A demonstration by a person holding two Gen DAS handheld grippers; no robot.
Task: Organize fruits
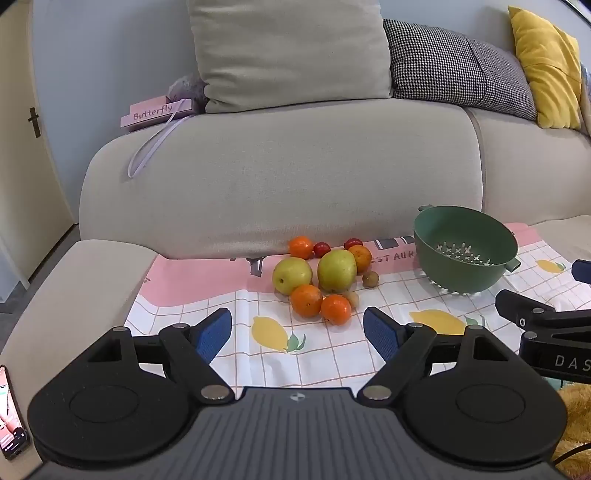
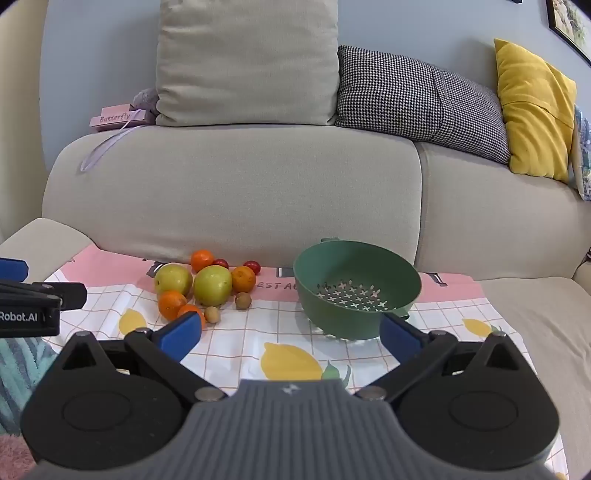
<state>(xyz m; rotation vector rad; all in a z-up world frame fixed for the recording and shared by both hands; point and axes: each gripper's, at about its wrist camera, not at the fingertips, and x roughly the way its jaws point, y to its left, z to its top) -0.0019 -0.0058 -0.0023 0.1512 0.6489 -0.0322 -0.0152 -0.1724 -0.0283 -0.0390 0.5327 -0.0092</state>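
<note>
Green plastic colander (image 1: 465,251), perforated base, empty, standing on a lemon-print cloth (image 1: 332,354) spread over the seat of a beige sofa (image 1: 280,177). Left wrist view: fruit pile lying to the left of the colander and apart from it, comprising two yellow-green pears (image 1: 292,275), four oranges (image 1: 306,300), two small red fruits (image 1: 321,249) at the back and two small brown fruits (image 1: 370,278) on the colander side. Left gripper (image 1: 297,334) hovers short of the pile, blue pads spread wide, nothing between them. Seen only here: a phone (image 1: 11,413) at the lower left edge, a door handle (image 1: 34,122), and the right gripper's black arm entering at the right edge. Pink box lettered "Butterfly" (image 1: 155,112) on the sofa back, beside a beige cushion (image 1: 291,51). Right wrist view: right gripper (image 2: 291,334) likewise spread wide and empty, its right pad low in front of the colander (image 2: 356,288), its left pad overlapping the nearest orange (image 2: 190,312) in the picture. Seen only here: a picture frame (image 2: 569,26) on the wall at the upper right, and a teal fabric (image 2: 22,365) at the lower left. Checked cushion (image 2: 417,99) and yellow cushion (image 2: 532,110) appear in both.
</note>
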